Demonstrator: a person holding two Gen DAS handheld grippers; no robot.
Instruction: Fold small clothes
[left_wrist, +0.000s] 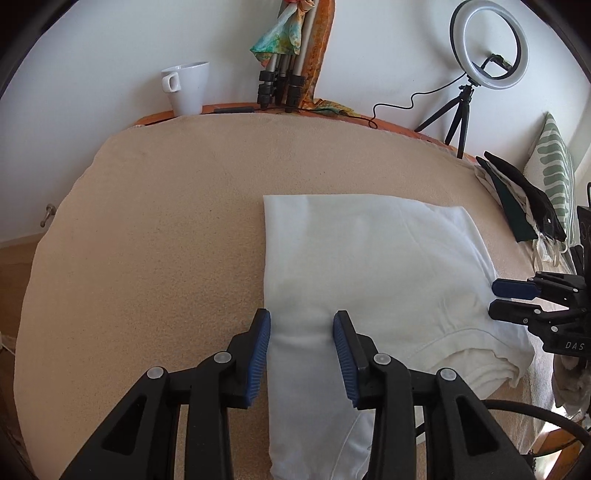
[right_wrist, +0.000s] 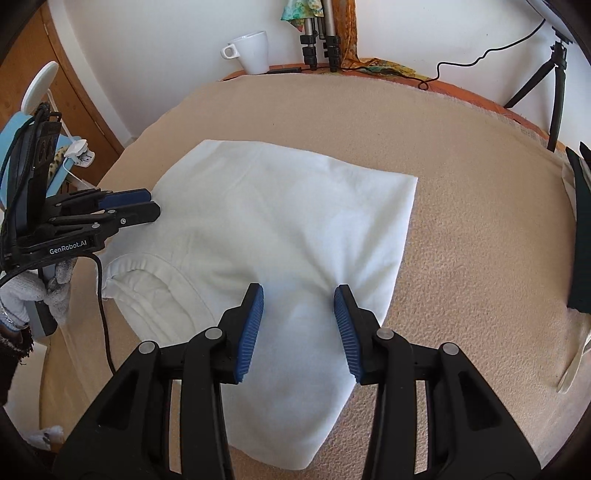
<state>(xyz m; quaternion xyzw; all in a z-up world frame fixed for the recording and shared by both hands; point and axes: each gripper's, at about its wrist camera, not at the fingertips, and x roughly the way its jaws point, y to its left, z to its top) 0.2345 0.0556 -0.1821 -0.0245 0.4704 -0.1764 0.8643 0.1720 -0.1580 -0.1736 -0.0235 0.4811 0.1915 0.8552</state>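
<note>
A white garment (left_wrist: 369, 266) lies folded into a rough rectangle on the beige cloth-covered table (left_wrist: 166, 221); its neckline is at the near side. My left gripper (left_wrist: 301, 321) is open, its fingers straddling the garment's left near edge. My right gripper (right_wrist: 299, 299) is open over the garment's (right_wrist: 280, 221) right near part, fingers pressed on the fabric. In the left wrist view the right gripper (left_wrist: 511, 299) shows from the side at the garment's right edge. In the right wrist view the left gripper (right_wrist: 142, 205) shows at the garment's left edge.
A white mug (left_wrist: 188, 86) stands at the table's far edge beside tripod legs (left_wrist: 280, 85). A ring light on a small tripod (left_wrist: 487, 48) stands at the far right. A pile of dark and light clothes (left_wrist: 524, 199) lies at the right, by a striped cushion (left_wrist: 554, 166).
</note>
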